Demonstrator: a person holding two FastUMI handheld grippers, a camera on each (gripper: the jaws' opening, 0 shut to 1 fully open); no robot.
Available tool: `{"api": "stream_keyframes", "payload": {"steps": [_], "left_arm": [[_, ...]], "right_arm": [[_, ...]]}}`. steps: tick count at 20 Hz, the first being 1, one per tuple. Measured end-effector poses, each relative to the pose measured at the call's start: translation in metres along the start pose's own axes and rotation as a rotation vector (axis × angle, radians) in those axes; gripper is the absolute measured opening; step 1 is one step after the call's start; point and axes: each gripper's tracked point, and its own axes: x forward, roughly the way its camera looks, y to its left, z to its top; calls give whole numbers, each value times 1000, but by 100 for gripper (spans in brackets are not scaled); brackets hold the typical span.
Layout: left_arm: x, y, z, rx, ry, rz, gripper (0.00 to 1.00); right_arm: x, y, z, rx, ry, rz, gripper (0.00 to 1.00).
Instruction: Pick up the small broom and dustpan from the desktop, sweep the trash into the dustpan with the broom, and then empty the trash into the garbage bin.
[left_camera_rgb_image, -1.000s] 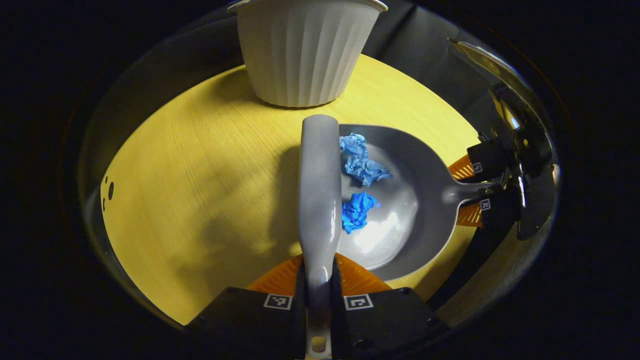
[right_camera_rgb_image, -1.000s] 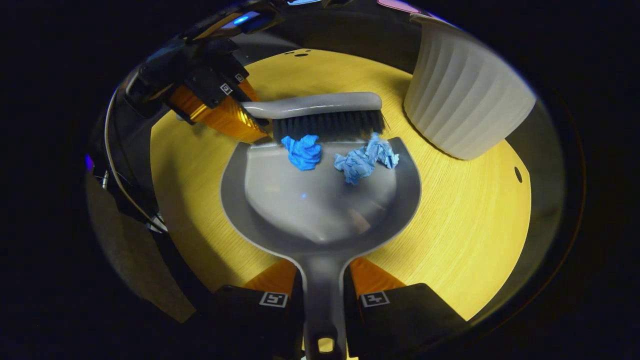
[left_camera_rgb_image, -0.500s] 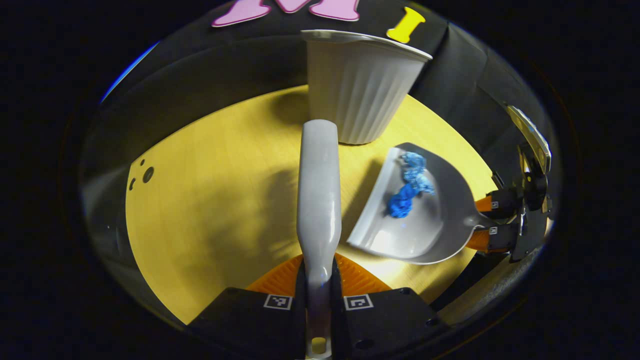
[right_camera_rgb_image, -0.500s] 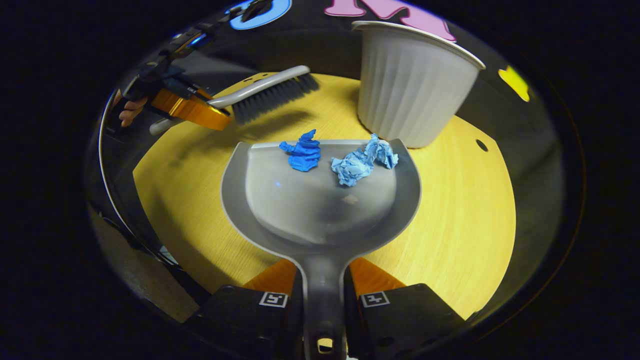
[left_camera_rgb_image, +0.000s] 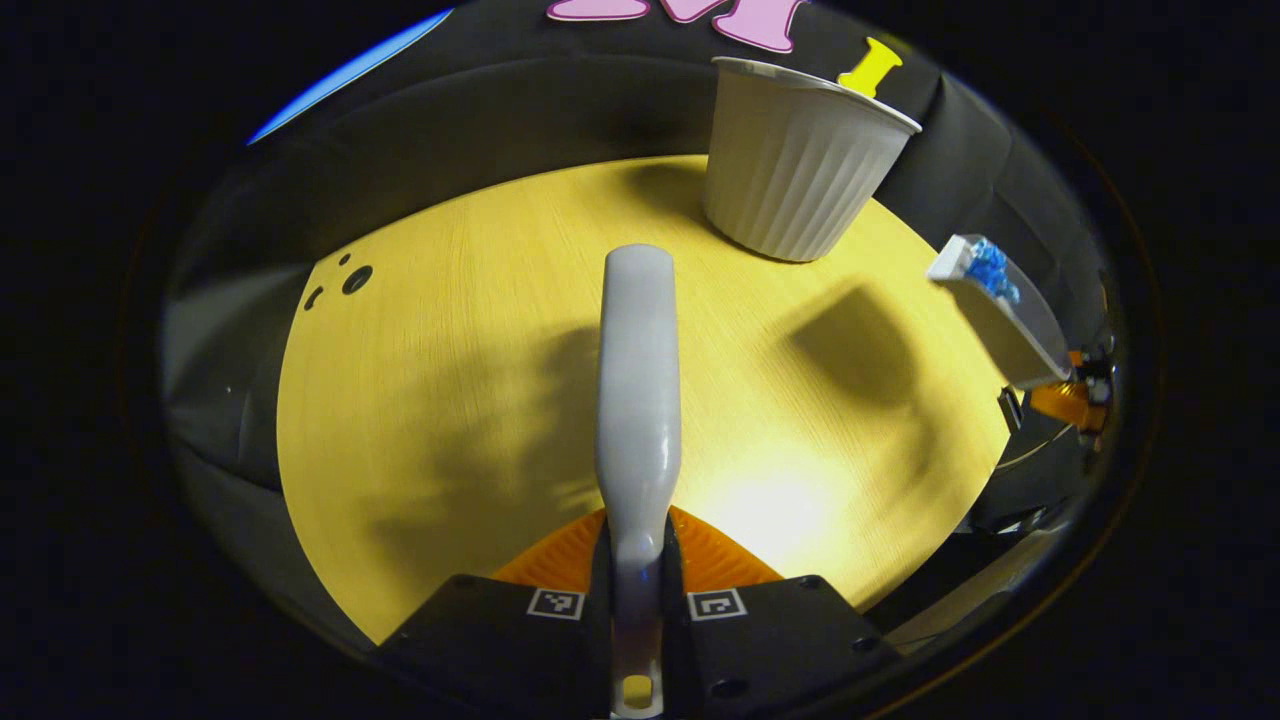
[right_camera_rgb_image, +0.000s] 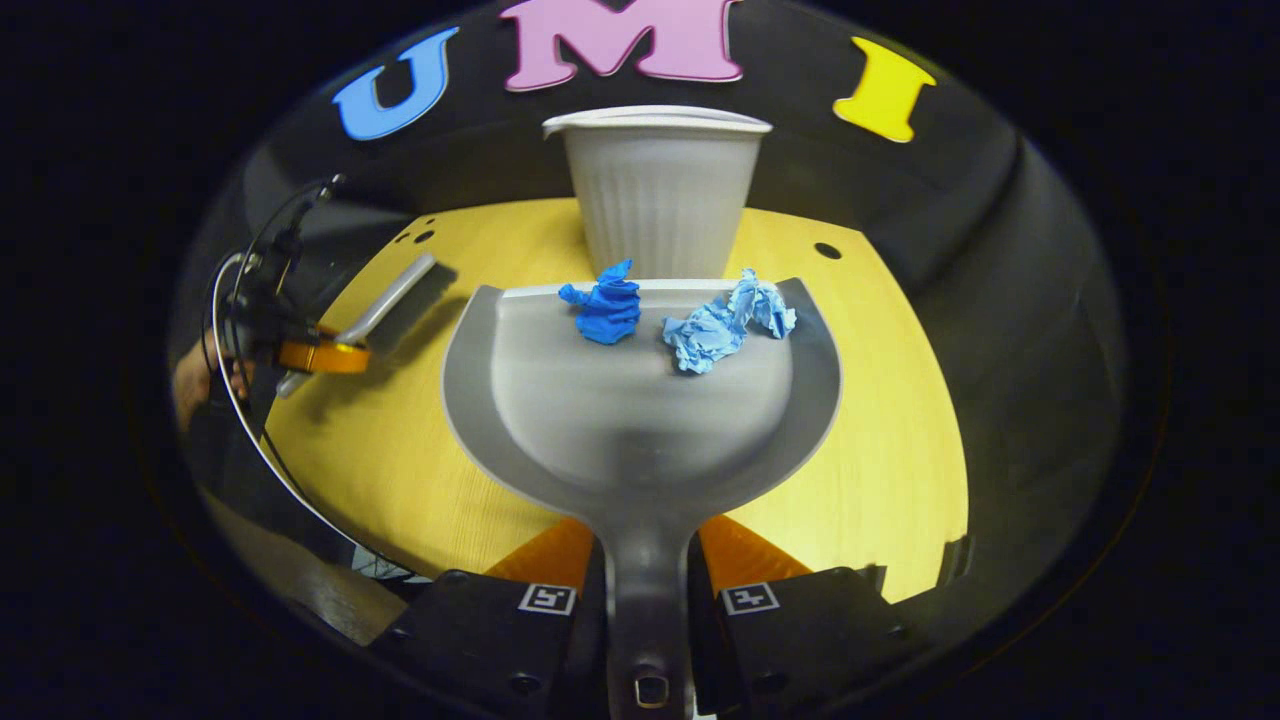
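Note:
My left gripper (left_camera_rgb_image: 637, 575) is shut on the grey handle of the small broom (left_camera_rgb_image: 638, 400), which points out over the yellow desktop (left_camera_rgb_image: 450, 400). My right gripper (right_camera_rgb_image: 645, 590) is shut on the handle of the grey dustpan (right_camera_rgb_image: 640, 420), held up above the table. Crumpled blue paper scraps (right_camera_rgb_image: 605, 308) (right_camera_rgb_image: 725, 322) lie near the pan's front lip. The white ribbed garbage bin (right_camera_rgb_image: 660, 200) stands just beyond that lip. In the left gripper view the raised dustpan (left_camera_rgb_image: 1005, 315) hangs at the right, near the bin (left_camera_rgb_image: 800, 175). In the right gripper view the broom (right_camera_rgb_image: 395, 300) is off to the left.
Small holes (left_camera_rgb_image: 355, 278) mark the tabletop's far left part; another hole (right_camera_rgb_image: 827, 250) lies right of the bin. A hand (right_camera_rgb_image: 205, 375) holds the left gripper at the table's left edge, with a cable beside it. Dark cloth walls the booth behind the bin.
The dustpan has lifted off the table with the blue scraps in it and now lines up with the bin. The broom has drawn back to the left, away from the pan.

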Motion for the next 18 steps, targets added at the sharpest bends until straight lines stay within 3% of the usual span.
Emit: {"api": "stream_keyframes", "payload": {"steps": [4,10,14,18], "left_arm": [[-1,2,-13,-24,6,-10,23],[1,3,-36,-31,18,-14,23],[4,5,-44,-39,20,-14,23],[5,5,-51,-43,18,-13,23]], "right_arm": [[-26,-24,51,84,-53,-92,38],[-43,-58,93,127,-55,-151,38],[-41,-72,122,80,-70,-185,38],[-35,-83,164,-62,-48,-237,38]]}}
